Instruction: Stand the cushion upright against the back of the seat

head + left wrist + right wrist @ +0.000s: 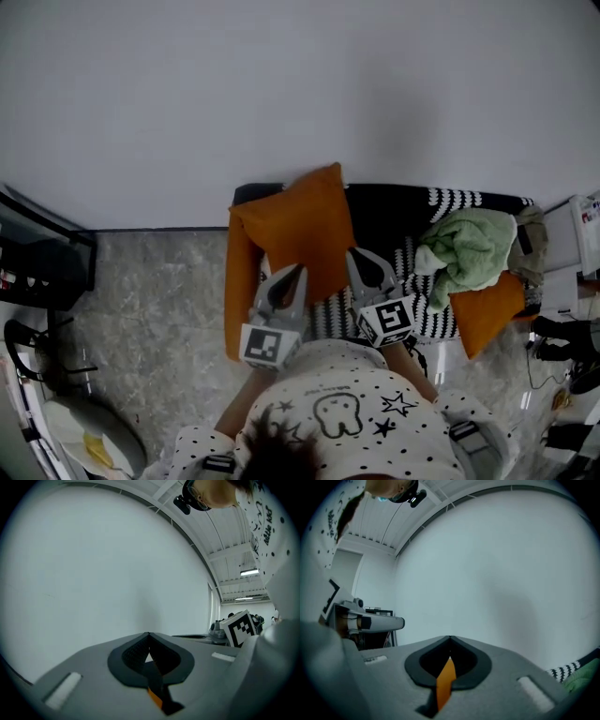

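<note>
In the head view I see the orange cushion (298, 230) just left of the frame's middle, over the left end of the seat (394, 211). It is tilted, with one corner reaching up towards the seat's back edge and the pale wall (281, 94). The left gripper (284, 281) and the right gripper (367, 267) both meet its lower edge, one at each side. A green cloth (469, 248) and a second orange cushion (487, 317) lie at the right end of the seat.

In the left gripper view the jaws are clenched, with a thin sliver of orange fabric (153, 696) pinched low between them. Ahead there is only wall.

In the right gripper view the jaws are likewise clamped on a wider fold of the same orange fabric (446, 681). The striped seat cover (562, 671) shows at the lower right.

I judge the task well under way. The cushion is raised and close to the back, but I can't tell whether it leans there on its own. What is left is to settle it upright, let go with both jaws and draw back.
</note>
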